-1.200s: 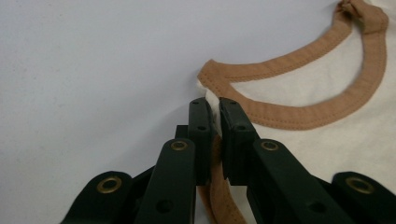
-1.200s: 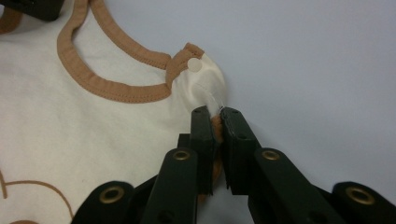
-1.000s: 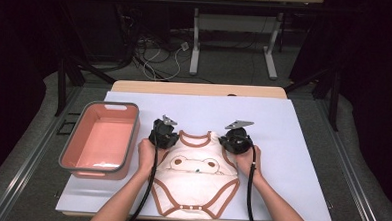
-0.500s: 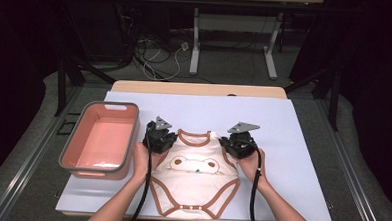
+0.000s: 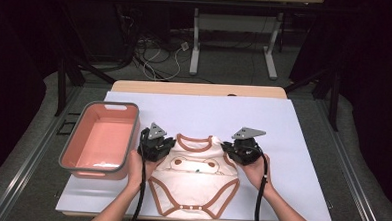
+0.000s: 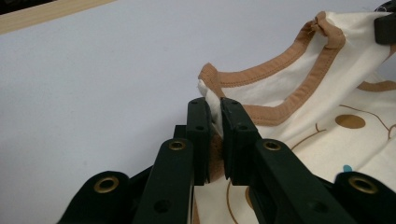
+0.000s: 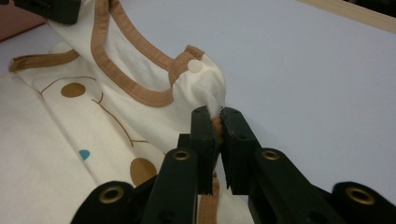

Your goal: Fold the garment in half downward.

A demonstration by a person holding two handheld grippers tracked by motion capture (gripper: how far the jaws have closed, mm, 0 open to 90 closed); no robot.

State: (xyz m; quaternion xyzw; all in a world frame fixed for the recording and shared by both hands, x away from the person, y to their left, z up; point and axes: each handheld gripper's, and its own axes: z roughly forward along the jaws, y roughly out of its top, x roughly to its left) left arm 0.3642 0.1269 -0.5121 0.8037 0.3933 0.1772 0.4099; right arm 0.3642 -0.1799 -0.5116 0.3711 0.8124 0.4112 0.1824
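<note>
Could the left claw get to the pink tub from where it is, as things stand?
Probably not freely. The pink tub sits just beside the left claw with bare mat between them, but the claw is shut on the bodysuit shoulder, so it would drag the cloth along unless it lets go.

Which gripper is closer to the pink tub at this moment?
Left. The left gripper sits just beside the pink tub, clamped on the bodysuit shoulder; the right gripper grips the far shoulder.

Your tabletop point(image 5: 283, 124): white sheet over wood; pink tub point(image 5: 101, 140) at left edge; cream bodysuit point(image 5: 193, 183) flat near front, centre.
</note>
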